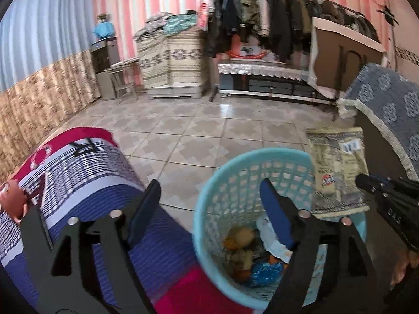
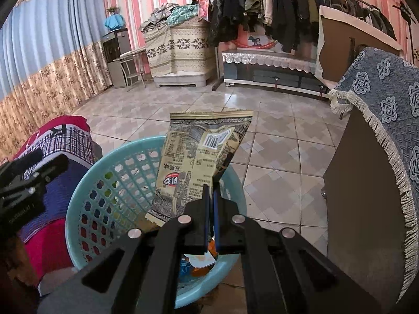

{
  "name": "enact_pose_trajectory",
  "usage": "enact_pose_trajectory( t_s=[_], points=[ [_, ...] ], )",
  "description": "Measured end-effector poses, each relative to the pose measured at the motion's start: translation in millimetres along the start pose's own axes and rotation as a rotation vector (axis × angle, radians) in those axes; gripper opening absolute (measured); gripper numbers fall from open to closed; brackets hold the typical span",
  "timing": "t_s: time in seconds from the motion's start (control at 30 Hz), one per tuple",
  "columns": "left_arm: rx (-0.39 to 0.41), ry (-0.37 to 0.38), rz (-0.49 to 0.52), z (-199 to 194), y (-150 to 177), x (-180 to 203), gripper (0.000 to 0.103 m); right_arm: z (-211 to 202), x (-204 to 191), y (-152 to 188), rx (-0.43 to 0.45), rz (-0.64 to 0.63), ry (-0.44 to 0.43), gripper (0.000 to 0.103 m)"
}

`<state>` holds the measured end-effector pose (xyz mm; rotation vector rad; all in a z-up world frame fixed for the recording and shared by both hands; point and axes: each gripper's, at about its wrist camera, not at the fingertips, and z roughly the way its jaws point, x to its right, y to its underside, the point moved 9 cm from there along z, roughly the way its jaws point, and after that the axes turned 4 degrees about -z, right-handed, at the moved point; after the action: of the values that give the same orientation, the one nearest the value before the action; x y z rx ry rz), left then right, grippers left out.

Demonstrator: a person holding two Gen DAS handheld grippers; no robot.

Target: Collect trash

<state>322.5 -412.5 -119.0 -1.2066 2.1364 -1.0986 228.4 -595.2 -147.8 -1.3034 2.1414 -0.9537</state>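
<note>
Wrapper (image 2: 199,157), beige w/ barcode + red logo, is pinched at its near lower edge by right tongs (image 2: 210,193); their blue pads are closed tight on it. It stands nearly upright, top seal at the far end, over the right side of the bin (image 2: 78,209). From left cam the same wrapper (image 1: 337,172) hangs above bin's right rim (image 1: 207,183), w/ right tongs (image 1: 366,181) coming in from the right.

Bin is light-blue plastic lattice, on the tile floor (image 2: 275,157). Inside: orange, brown + blue scraps (image 1: 251,256), mixed, can't tell what each is.

Left tongs (image 1: 210,198) are spread wide w/ nothing between them, hovering above bin's left rim; right finger over the bin opening, left finger over the blanket (image 1: 104,183). Blanket is red/blue/white, just left of bin, touching or nearly so, can't tell.

Right of bin: dark cabinet (image 2: 366,209) w/ blue fringed cloth (image 2: 387,110) draped on top. Far side: clothes rack (image 2: 288,7), low TV stand (image 2: 275,74), curtains (image 2: 47,65) at left.
</note>
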Motion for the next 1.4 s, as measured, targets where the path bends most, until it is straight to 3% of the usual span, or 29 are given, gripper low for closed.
enact_pose_trajectory(
  t_s=[0.27,0.3,0.37,0.47,0.53,0.67,0.9,1.1,1.27,1.4],
  points=[
    [0.061,-0.115,-0.065,-44,1,-63,0.096,15,-28,1,-0.020,-0.078,0.044,0.010],
    [0.071,-0.132,-0.070,-53,2,-71,0.097,18,-33,2,-0.025,-0.081,0.038,0.016],
    [0.081,-0.159,-0.082,-72,5,-85,0.097,20,-40,2,-0.022,-0.089,0.037,0.052],
    [0.083,-0.195,-0.112,-97,12,-108,0.097,20,-55,4,-0.024,-0.117,0.014,0.059],
    [0.089,-0.212,-0.154,-118,17,-127,0.097,16,-63,4,-0.019,-0.130,-0.011,0.078],
    [0.104,-0.280,-0.214,-156,33,-167,0.097,-1,-70,-3,0.023,-0.125,-0.031,0.094],
    [0.115,-0.387,-0.287,-211,65,-214,0.097,-40,-94,-3,0.076,-0.143,-0.095,0.098],
    [0.123,-0.459,-0.317,-248,89,-230,0.097,-102,-137,-3,0.180,-0.140,-0.215,0.098],
    [0.150,-0.470,-0.342,-272,102,-233,0.097,-136,-166,21,0.209,-0.149,-0.306,0.098],
    [0.161,-0.477,-0.320,-286,113,-226,0.098,-158,-188,42,0.221,-0.195,-0.318,0.098]
  ],
)
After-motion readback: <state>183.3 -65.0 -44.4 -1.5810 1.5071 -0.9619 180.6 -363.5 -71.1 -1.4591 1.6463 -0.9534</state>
